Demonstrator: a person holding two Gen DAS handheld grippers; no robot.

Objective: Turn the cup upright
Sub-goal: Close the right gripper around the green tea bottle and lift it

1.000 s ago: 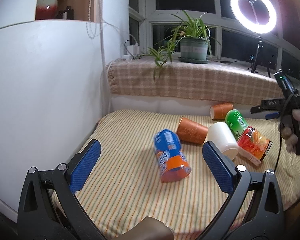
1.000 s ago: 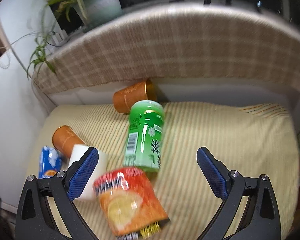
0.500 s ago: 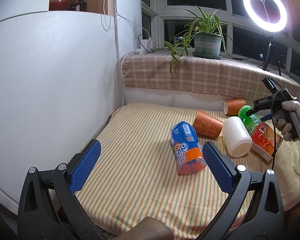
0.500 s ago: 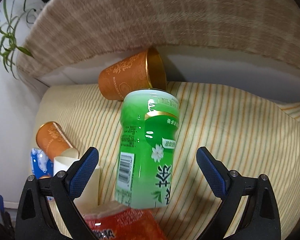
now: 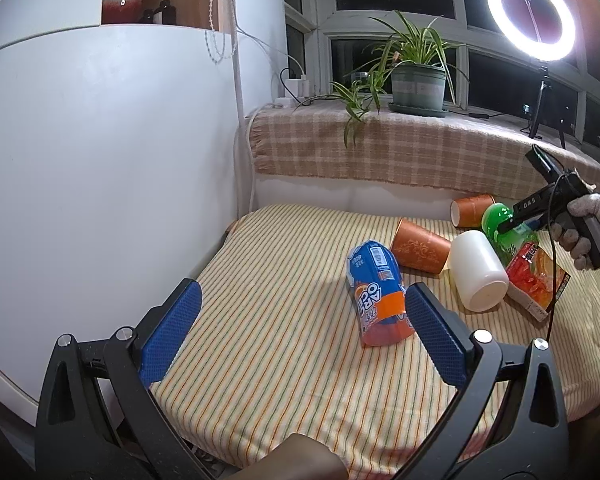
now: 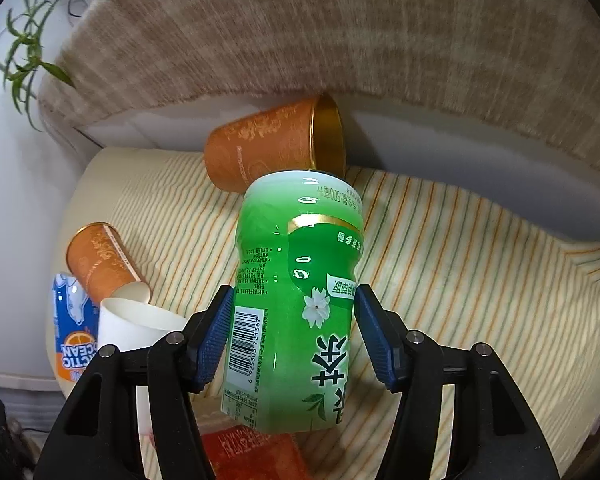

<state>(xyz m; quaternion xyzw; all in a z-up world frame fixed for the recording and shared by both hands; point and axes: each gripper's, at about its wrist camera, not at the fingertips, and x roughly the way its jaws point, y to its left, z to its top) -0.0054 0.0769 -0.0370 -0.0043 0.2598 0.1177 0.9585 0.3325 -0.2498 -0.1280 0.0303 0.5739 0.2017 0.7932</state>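
The right hand-held gripper (image 6: 294, 334) has its blue pads set against either side of a green tea bottle (image 6: 296, 300), clamped on its labelled body; the bottle lies on its side on the striped mattress (image 6: 440, 264), its far end pointing toward the padded back wall. From the left wrist view, the same gripper shows as a black tool held in a gloved right hand (image 5: 590, 228), reaching down onto the bottle (image 5: 496, 220).

The left hand-held gripper (image 5: 300, 336) hangs above the near part of the mattress (image 5: 280, 360) with its fingers spread wide apart, holding nothing.

Three cups lie tipped over. One orange cup (image 6: 274, 146) rests on its side just behind the bottle, against the wall, its gold-lined mouth facing right in the right wrist view. A second orange cup (image 5: 420, 248) lies near the middle of the mattress, touching or just beside a white cup (image 5: 478, 274) also on its side. A blue and orange snack pouch (image 5: 378, 292) lies in front of them, close to the left gripper's right finger. A red and orange packet (image 5: 538, 280) sits just beside the white cup, partly under the bottle.

A potted plant (image 5: 418, 84) stands on the checked sill cover (image 5: 420, 152), with a lit ring light (image 5: 532, 16) to its right.
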